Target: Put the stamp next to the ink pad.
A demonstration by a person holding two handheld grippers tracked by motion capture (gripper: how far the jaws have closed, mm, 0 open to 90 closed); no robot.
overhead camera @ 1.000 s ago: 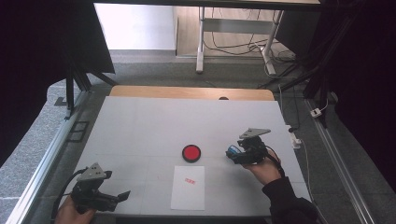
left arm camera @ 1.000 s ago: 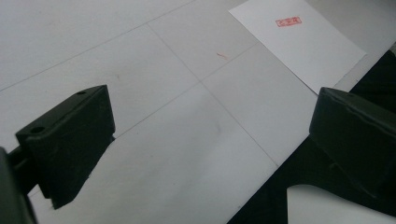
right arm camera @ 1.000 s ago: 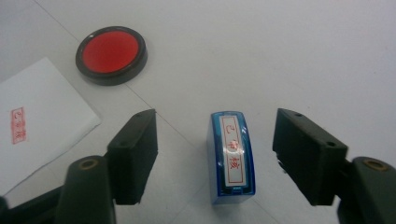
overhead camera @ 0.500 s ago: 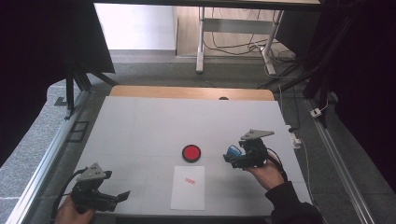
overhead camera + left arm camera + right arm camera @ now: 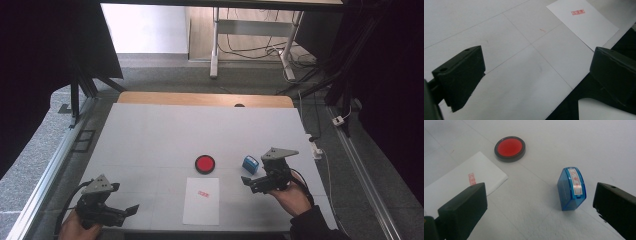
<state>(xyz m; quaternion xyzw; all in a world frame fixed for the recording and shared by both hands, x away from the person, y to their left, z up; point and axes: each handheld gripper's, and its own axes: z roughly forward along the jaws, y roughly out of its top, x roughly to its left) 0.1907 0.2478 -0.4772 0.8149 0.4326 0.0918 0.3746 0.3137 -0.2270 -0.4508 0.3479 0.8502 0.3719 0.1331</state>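
Note:
A blue stamp [image 5: 249,164] [image 5: 572,188] stands on the white table, free of any gripper. My right gripper [image 5: 250,182] [image 5: 541,207] is open, just short of the stamp on the near side. A round red ink pad [image 5: 205,163] [image 5: 510,148] lies left of the stamp. A white sheet of paper [image 5: 201,200] [image 5: 461,183] [image 5: 584,23] bears a small red imprint [image 5: 203,193] [image 5: 577,11]. My left gripper [image 5: 127,212] [image 5: 536,75] hovers open near the table's front left edge, nothing between its jaws.
The white table [image 5: 200,130] has a wooden strip along its far edge [image 5: 205,99]. Metal rails [image 5: 45,170] run along both sides. Desk legs and cables [image 5: 260,45] stand on the floor beyond the table.
My right gripper has let go of the blue stamp and drawn back toward the person; the stamp now stands alone on the table. The left gripper has stayed still.

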